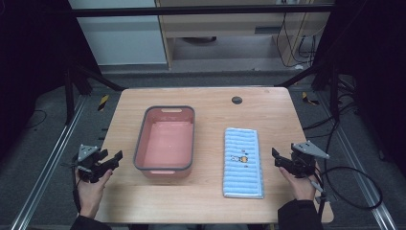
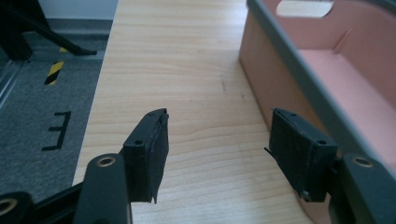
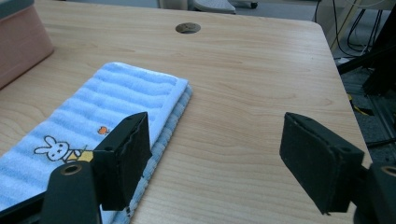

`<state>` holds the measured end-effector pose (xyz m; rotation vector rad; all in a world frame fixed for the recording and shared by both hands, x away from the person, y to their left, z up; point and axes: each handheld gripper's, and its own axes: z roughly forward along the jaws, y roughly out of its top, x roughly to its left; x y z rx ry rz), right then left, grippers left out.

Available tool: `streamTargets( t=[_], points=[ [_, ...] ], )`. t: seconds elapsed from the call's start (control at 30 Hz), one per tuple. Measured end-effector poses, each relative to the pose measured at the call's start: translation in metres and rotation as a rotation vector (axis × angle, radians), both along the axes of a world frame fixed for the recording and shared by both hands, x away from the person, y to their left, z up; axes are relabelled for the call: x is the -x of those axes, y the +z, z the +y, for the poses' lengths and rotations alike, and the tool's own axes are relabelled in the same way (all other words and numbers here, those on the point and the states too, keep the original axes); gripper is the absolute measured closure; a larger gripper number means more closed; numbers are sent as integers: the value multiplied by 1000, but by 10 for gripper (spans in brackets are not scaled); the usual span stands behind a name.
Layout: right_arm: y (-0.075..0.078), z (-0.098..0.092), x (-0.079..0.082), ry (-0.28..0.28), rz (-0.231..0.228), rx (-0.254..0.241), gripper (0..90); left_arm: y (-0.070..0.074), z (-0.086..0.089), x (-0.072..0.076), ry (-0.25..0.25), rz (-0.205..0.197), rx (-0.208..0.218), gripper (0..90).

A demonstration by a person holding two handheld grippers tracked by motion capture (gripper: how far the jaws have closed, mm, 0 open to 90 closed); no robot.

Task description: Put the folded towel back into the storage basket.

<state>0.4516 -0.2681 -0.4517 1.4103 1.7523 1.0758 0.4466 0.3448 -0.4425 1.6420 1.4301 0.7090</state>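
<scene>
the fingers (image 3: 123, 161) of the right gripper (image 1: 282, 160) stand wide apart with nothing between them, and the left gripper (image 1: 111, 162) is spread just as wide and just as empty above bare wood. both hover low at the near corners of the table (image 1: 210, 98), each held in a hand that comes in from the near edge. the folded blue striped towel (image 1: 242, 163), with a small rabbit printed on it, lies flat on the right half of the table, just beside the right gripper's inner jaw. the pink tub (image 1: 165, 142) with a grey rim sits on the left half, empty, close to the left gripper. towel and tub are near each other but apart. judging from this, the work has not yet started: nothing is grasped, the towel looks untouched, and if it is meant for the tub, the whole pick and placement is left to do.
</scene>
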Motion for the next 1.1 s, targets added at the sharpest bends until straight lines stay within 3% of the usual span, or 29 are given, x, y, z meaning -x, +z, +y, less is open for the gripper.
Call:
streamTargets(
  t=[0.47, 0.73, 1.1],
  points=[
    [12, -6, 5, 13, -39, -23, 251, 28, -18, 15, -46, -87, 8, 402],
    [14, -4, 4, 23, -40, -13, 259, 34, -32, 17, -87, -85, 16, 368],
    [25, -1, 0, 44, -47, -30, 276, 41, -63, 23, -163, -126, 8, 363]
  ],
)
